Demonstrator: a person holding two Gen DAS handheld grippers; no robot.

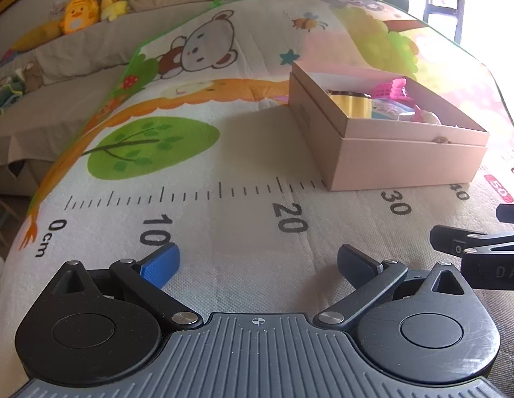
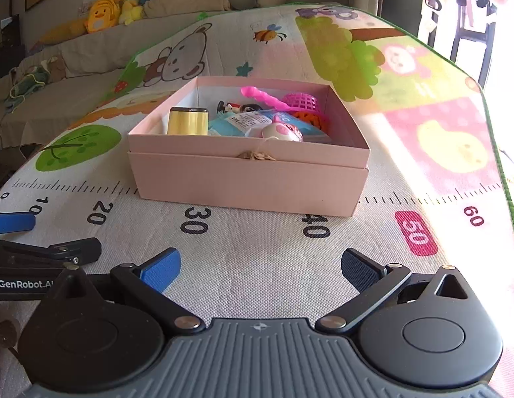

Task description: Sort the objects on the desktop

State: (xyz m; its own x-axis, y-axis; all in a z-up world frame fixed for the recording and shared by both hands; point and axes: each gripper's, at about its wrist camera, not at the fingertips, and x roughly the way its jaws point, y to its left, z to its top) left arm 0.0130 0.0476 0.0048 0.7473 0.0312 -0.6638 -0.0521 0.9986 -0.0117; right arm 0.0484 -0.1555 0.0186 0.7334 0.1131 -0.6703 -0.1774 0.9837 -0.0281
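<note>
Over play mat point(image 2: 257, 252), both tongs tip down: left gripper point(image 1: 258, 265) wide, nothing inside; right gripper point(image 2: 260, 267) wide, nothing inside. Pink box point(image 2: 247, 179) sits on mat near ruler marks. Right view shows more inside: yellow roll point(image 2: 187, 121), pink pig toy point(image 2: 283, 131), pink scoop point(image 2: 266, 98).

A bench covered by a cartoon play mat point(image 2: 257, 265) printed with a ruler scale, a green tree and a bear. Directly on the mat stands an open pink box point(image 2: 247, 182), its front edge along the ruler marks, the tree print to its left.
</note>
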